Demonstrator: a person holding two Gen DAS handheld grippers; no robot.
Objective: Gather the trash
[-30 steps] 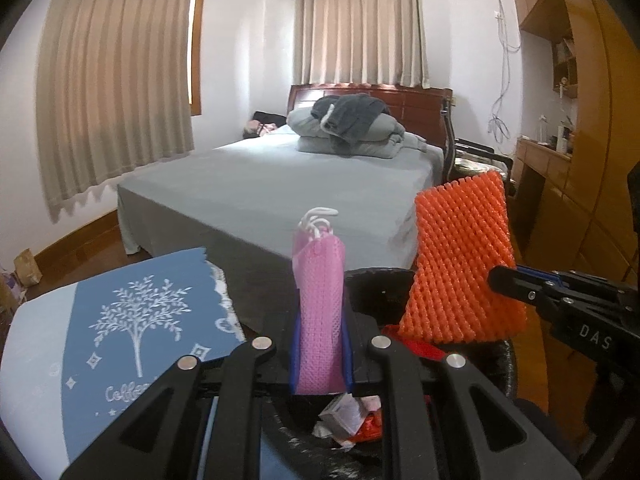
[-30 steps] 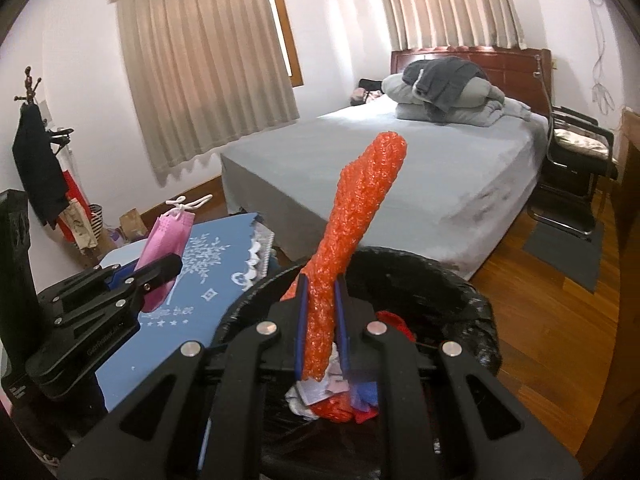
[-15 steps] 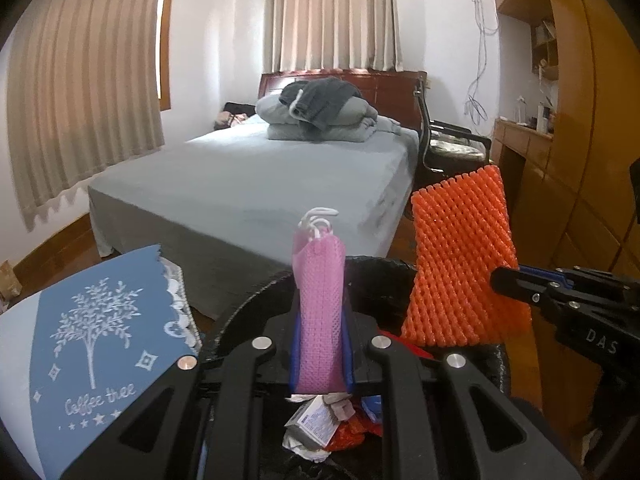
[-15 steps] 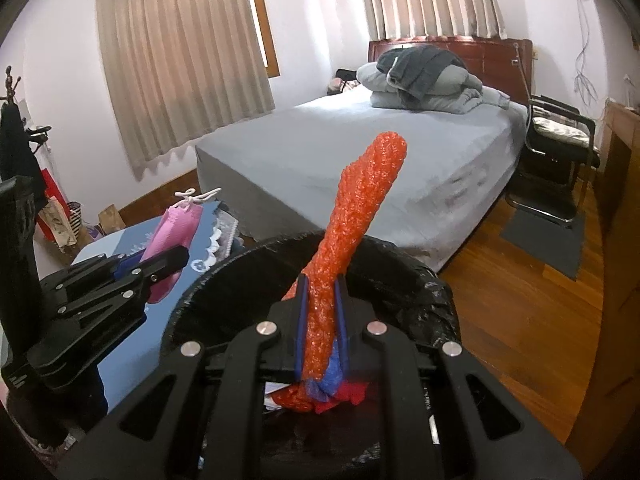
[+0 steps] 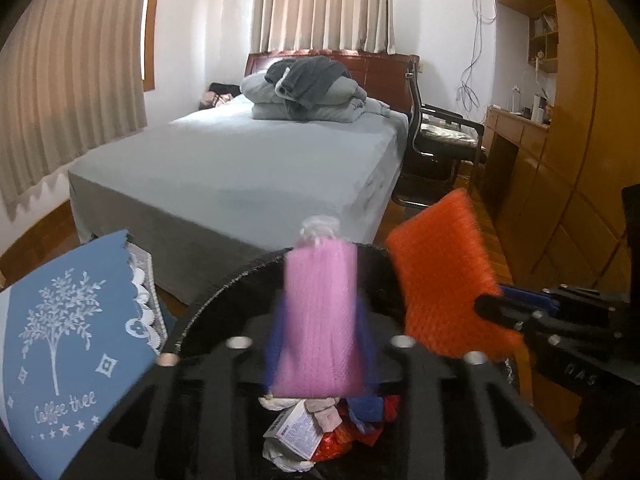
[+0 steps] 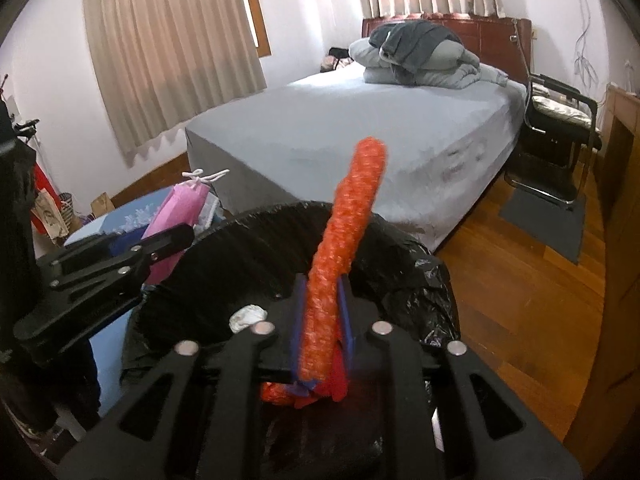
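Pink pouch (image 5: 318, 316) – blurred, maybe sliding.

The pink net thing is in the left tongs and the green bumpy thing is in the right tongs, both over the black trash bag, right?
Nearly. The bumpy thing between the right tongs is orange, not green; the right wrist view shows it. The pink net thing does sit between the left tongs, and both are over the black trash bag. Both tongs have just been opening.

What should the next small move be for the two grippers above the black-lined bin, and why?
Probably finish opening both and let the pieces fall. The left gripper, with the pink mesh piece, and the right gripper, with the orange mesh piece, hang over the bin. Both jaws have just been opening; each piece stands between them, seemingly loose. Trash lies below.
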